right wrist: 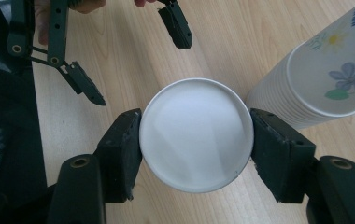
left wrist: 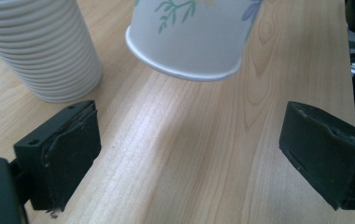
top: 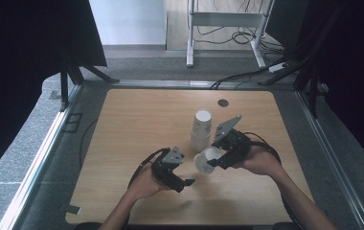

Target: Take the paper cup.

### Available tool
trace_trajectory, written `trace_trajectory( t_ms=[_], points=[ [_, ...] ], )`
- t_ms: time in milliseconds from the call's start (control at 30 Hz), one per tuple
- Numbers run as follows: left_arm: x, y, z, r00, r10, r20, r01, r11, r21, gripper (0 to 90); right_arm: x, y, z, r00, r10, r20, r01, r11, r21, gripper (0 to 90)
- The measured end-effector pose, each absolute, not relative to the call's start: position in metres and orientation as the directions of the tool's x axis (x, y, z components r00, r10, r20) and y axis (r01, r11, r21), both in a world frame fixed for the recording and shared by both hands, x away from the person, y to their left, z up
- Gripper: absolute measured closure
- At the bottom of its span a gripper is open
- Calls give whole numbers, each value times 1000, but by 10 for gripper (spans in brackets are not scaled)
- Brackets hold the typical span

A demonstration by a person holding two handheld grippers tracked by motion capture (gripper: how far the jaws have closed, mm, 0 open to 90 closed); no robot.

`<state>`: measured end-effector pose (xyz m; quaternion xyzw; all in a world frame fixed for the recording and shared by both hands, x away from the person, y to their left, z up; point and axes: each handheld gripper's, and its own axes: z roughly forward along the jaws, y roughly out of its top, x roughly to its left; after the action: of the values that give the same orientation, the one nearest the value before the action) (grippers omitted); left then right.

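White paper cup (right wrist: pixel 195 140) is clamped in the right hand-held gripper (right wrist: pixel 195 147), its printed wall hidden; the left hand-held gripper (left wrist: pixel 189 149) gapes empty near the cup stack (top: pixel 201 129), cropped in both gripper views.

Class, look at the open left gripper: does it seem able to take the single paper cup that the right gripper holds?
Probably yes. The left gripper stands open, and bare table lies between it and the cup clamped in the right gripper.

A lab-style recording bay: beyond the right gripper (top: pixel 218 160), black curtains (top: pixel 22 43), a metal-framed wooden table (top: pixel 137 110), grey carpet (top: pixel 137 62) and loose floor cables (top: pixel 233 36).
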<state>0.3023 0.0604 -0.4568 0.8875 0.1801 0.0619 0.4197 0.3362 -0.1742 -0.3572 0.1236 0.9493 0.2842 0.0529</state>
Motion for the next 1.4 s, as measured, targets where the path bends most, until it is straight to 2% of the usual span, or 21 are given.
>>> trace_trajectory(
  t_ms=[500,767,1400],
  points=[
    [293,69,-467,950,313,-15,218,-627,748,59,328,-187,-385,-973,231,-22,162,742,650,373],
    [293,72,-471,951,308,-39,229,-609,759,60,324,-190,-401,-976,219,-6,154,703,694,373],
    [291,65,-480,965,262,-23,188,-626,757,85,311,-193,-432,-988,150,27,112,594,797,374]
  ],
)
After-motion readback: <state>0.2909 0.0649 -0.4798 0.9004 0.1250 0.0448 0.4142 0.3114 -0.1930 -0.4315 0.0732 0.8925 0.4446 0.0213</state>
